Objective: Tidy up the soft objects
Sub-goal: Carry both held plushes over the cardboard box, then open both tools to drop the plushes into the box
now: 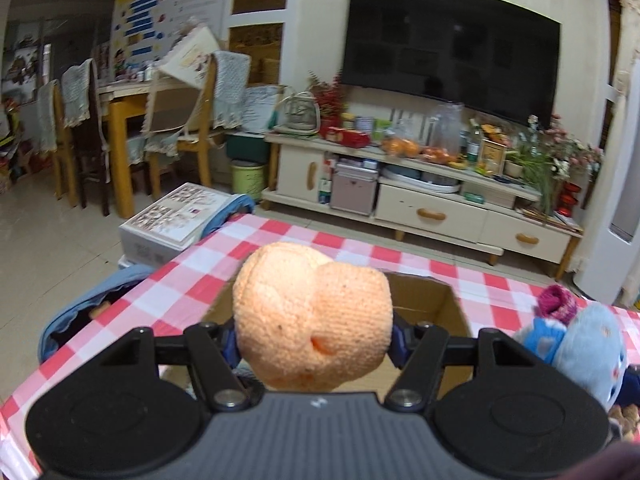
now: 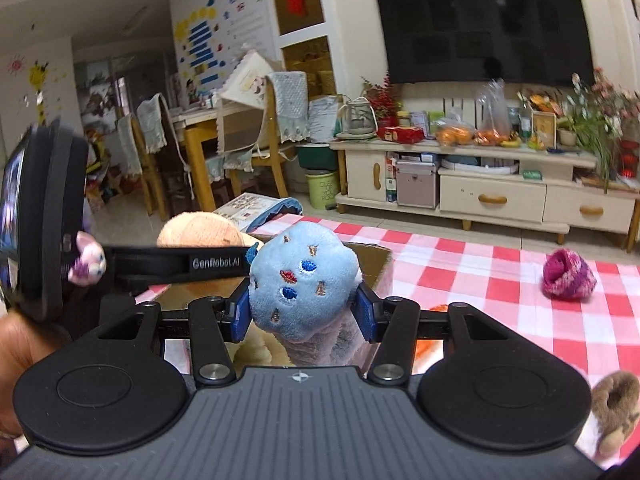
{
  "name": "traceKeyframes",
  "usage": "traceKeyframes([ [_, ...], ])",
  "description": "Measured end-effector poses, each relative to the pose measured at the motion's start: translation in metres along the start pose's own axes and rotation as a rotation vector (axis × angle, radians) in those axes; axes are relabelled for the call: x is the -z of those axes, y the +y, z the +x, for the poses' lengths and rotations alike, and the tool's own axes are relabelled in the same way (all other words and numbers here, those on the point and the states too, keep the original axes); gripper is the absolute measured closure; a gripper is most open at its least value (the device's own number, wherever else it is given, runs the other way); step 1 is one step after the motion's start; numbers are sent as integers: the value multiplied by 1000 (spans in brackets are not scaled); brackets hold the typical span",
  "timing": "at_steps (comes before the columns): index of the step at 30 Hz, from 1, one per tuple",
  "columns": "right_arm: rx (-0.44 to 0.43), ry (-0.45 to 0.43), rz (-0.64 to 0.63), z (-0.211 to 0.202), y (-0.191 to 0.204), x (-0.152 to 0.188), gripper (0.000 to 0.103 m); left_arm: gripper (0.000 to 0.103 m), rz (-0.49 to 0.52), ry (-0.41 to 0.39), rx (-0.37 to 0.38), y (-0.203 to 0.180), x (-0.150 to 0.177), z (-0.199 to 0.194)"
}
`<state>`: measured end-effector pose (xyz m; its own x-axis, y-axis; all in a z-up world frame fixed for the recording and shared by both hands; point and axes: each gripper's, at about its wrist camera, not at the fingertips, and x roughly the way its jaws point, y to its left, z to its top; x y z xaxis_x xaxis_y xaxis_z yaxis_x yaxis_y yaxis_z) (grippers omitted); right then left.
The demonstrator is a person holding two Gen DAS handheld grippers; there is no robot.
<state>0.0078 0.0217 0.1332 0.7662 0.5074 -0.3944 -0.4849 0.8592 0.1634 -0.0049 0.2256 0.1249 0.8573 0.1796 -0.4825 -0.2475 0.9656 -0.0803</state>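
Observation:
My left gripper [image 1: 312, 340] is shut on an orange rolled sock [image 1: 310, 312] and holds it above an open cardboard box [image 1: 444, 304] on the red-checked table [image 1: 280, 240]. My right gripper [image 2: 304, 312] is shut on a light blue plush toy [image 2: 304, 284] with embroidered spots, held over the same box [image 2: 376, 260]. The blue plush [image 1: 592, 348] also shows at the right of the left wrist view. The left gripper and the orange sock [image 2: 196, 228] show at the left of the right wrist view.
A magenta rolled sock [image 2: 568, 276] lies on the table [image 2: 480, 280] to the right, also in the left wrist view [image 1: 556, 300]. A brown plush [image 2: 616, 408] sits at the near right. Beyond the table stand a TV cabinet [image 2: 480, 184], chairs and a floor box [image 1: 176, 216].

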Motion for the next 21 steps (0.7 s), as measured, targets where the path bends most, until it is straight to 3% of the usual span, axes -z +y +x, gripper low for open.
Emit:
traceKeyframes([
  [10, -30, 2, -86, 7, 17, 7, 35, 31, -14, 8, -36, 8, -4, 3],
  [13, -63, 14, -105, 6, 17, 10, 27, 20, -23, -2, -40, 8, -5, 2],
  [16, -83, 14, -138, 1, 19, 15, 7, 15, -8, -23, -40, 8, -7, -1],
  [21, -46, -13, -174, -15, 15, 15, 3, 12, 27, -36, -33, 2, -7, -2],
])
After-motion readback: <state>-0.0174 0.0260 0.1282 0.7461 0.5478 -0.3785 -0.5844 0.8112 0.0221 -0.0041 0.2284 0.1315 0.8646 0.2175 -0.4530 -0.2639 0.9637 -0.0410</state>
